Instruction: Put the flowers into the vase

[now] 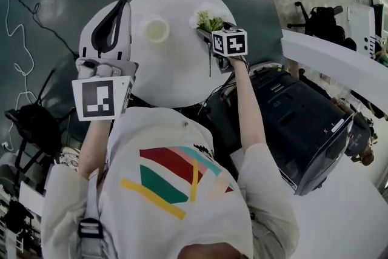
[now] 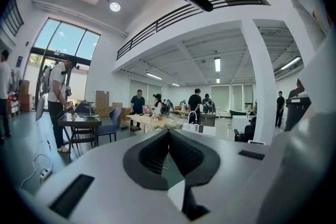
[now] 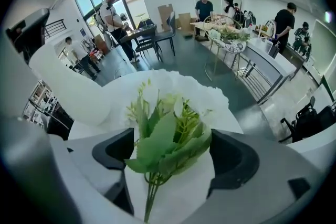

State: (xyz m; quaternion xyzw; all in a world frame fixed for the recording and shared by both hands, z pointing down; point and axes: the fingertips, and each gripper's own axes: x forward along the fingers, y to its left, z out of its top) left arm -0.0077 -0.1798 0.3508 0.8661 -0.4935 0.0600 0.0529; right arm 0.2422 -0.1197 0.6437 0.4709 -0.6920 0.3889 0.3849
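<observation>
A bunch of green and white flowers point(image 1: 209, 22) lies on the round white table point(image 1: 176, 82) at its right side, the stem pointing toward me. My right gripper point(image 1: 210, 31) points steeply down over it, jaws open wide. In the right gripper view the flowers point(image 3: 168, 134) lie between the two dark pads point(image 3: 236, 157), which stand apart from the stem. A pale round vase point(image 1: 157, 30) stands upright left of the flowers. My left gripper point(image 1: 123, 7) hangs over the table's left edge, shut on nothing, its jaws point(image 2: 168, 132) meeting at the tip.
A large black case point(image 1: 303, 124) sits on the floor to the right of the table. Cables point(image 1: 18, 27) trail over the dark floor at the left, near a black stand point(image 1: 36, 124). People stand at other tables point(image 2: 79, 120) far across the hall.
</observation>
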